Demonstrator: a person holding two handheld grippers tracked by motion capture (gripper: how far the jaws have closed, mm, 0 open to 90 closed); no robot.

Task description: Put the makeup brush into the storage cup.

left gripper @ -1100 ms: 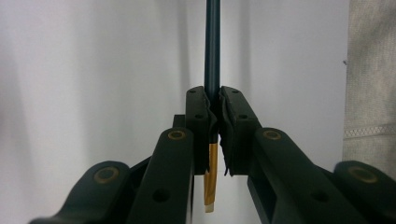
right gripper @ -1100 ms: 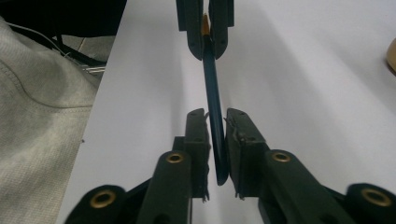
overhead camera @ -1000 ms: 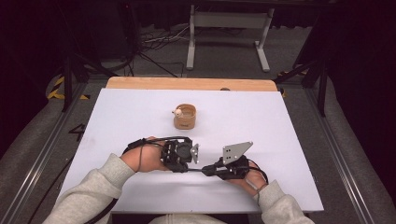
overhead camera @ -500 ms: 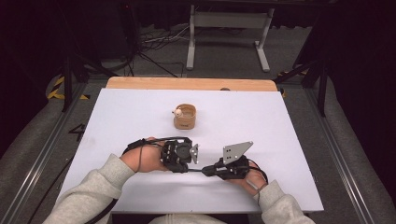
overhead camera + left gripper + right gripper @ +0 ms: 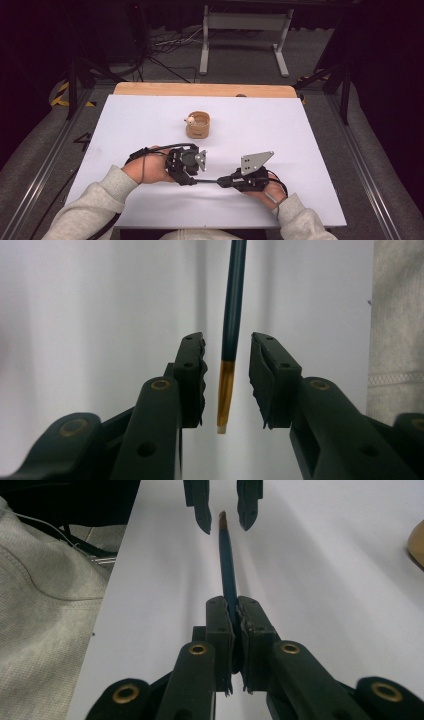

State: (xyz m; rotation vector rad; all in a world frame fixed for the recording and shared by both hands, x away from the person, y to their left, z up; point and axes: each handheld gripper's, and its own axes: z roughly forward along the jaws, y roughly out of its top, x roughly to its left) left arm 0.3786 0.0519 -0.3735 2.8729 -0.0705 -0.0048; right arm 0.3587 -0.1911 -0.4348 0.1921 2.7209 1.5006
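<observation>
Change since a moment ago: my left gripper (image 5: 226, 382) has just been opening; its jaws now stand apart on either side of the paintbrush (image 5: 231, 325) tip, where before they sat closed together. Both hands lie where they were on the table, and the little wooden bowl (image 5: 198, 124) has not shifted.

Left gripper: released. In the left gripper view the two black jaws flank the brush's gold ferrule and pale bristle end, a clear gap on each side, no pad pressing on it. In the high view this gripper (image 5: 196, 167) lies on its side in my left hand (image 5: 150, 170), pointing toward my right.

Right gripper: clenched on the paintbrush. In the right gripper view (image 5: 235, 630) the pads are squeezed tight against the dark blue handle (image 5: 227, 570), which runs straight out from them toward the other gripper's jaws (image 5: 223, 512).

Paintbrush: held level just above the white table (image 5: 300, 150), spanning between the two grippers near my edge; handle end in my right gripper (image 5: 225, 182), bristle end between the parted left jaws.

Wooden bowl: farther out on the table, well apart from both grippers, with a small pale thing at its rim that I cannot make out.
</observation>
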